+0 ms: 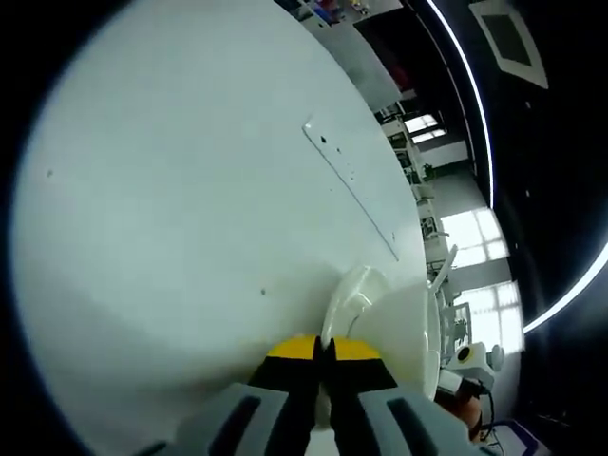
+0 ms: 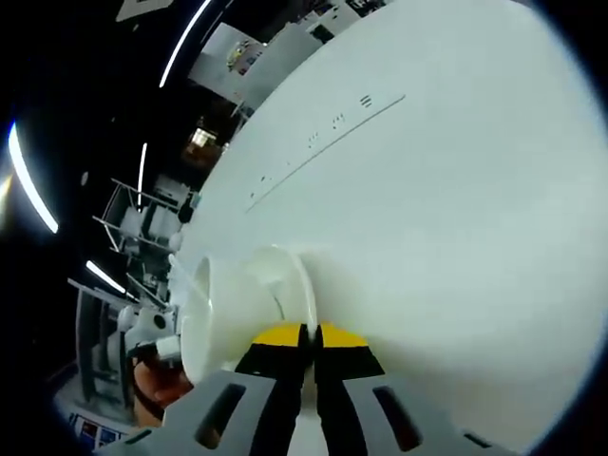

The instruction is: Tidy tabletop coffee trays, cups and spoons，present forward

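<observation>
Your left gripper is pinching the rim of a white cup over the white table, jaws closed on it. Your right gripper is clamping a saucer the same way. Both are lifted, so placing remains.

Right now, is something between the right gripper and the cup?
Nothing visible. The right gripper has its jaws closed at the edge of the saucer, and the cup sits on that saucer. The white table beyond looks bare.
</observation>
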Tool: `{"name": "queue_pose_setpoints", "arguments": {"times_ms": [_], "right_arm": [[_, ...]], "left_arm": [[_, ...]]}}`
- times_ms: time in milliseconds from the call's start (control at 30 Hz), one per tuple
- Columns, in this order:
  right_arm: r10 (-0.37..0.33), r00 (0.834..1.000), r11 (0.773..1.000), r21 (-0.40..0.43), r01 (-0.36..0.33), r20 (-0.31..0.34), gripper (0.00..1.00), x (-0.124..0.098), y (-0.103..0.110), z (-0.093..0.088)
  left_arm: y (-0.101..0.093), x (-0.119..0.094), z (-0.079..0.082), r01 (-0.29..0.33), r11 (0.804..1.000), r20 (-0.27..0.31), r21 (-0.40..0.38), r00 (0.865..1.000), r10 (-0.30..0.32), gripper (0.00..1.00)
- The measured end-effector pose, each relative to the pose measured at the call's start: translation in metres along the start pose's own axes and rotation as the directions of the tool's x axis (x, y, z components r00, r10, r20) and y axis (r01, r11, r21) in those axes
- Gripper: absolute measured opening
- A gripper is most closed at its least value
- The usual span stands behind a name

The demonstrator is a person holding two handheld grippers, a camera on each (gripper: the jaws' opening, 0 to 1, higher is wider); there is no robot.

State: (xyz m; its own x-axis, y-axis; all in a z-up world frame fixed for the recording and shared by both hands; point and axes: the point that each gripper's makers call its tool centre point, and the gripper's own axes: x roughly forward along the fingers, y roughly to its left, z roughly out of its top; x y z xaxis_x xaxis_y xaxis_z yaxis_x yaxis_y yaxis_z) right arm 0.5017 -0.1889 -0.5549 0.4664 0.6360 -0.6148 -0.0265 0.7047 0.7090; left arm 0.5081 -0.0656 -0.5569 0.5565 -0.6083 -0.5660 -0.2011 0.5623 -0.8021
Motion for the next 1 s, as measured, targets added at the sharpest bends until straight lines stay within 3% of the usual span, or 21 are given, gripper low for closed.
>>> {"name": "queue_pose_setpoints", "arguments": {"times_ms": [300, 500, 733, 900, 1000], "right_arm": [[0.019, 1.000, 1.000, 0.010, -0.019, 0.017, 0.05, 0.005, -0.008, -0.001], [0.018, 0.999, 1.000, -0.011, -0.018, 0.028, 0.05, 0.006, -0.008, 0.000], [0.012, 0.999, 1.000, -0.018, -0.011, 0.036, 0.06, 0.007, -0.009, 0.003], [0.009, 0.996, 0.995, -0.100, 0.000, 0.086, 0.07, 0.006, -0.008, 0.006], [0.005, 0.994, 0.990, -0.140, 0.010, 0.109, 0.10, 0.002, -0.004, 0.006]], "left_arm": [[0.010, 0.010, 0.005, 0.002, 1.000, 0.008, 0.014, 1.000, -0.002, 0.05], [0.008, 0.005, -0.007, 0.012, 0.999, 0.015, 0.030, 1.000, -0.012, 0.06], [0.008, 0.004, -0.004, 0.014, 0.999, 0.029, 0.033, 0.999, -0.015, 0.06], [0.005, 0.000, -0.005, 0.021, 0.995, 0.099, 0.100, 0.995, -0.031, 0.07], [0.004, -0.006, 0.008, -0.013, 0.980, 0.179, 0.199, 0.984, -0.023, 0.08]]}}
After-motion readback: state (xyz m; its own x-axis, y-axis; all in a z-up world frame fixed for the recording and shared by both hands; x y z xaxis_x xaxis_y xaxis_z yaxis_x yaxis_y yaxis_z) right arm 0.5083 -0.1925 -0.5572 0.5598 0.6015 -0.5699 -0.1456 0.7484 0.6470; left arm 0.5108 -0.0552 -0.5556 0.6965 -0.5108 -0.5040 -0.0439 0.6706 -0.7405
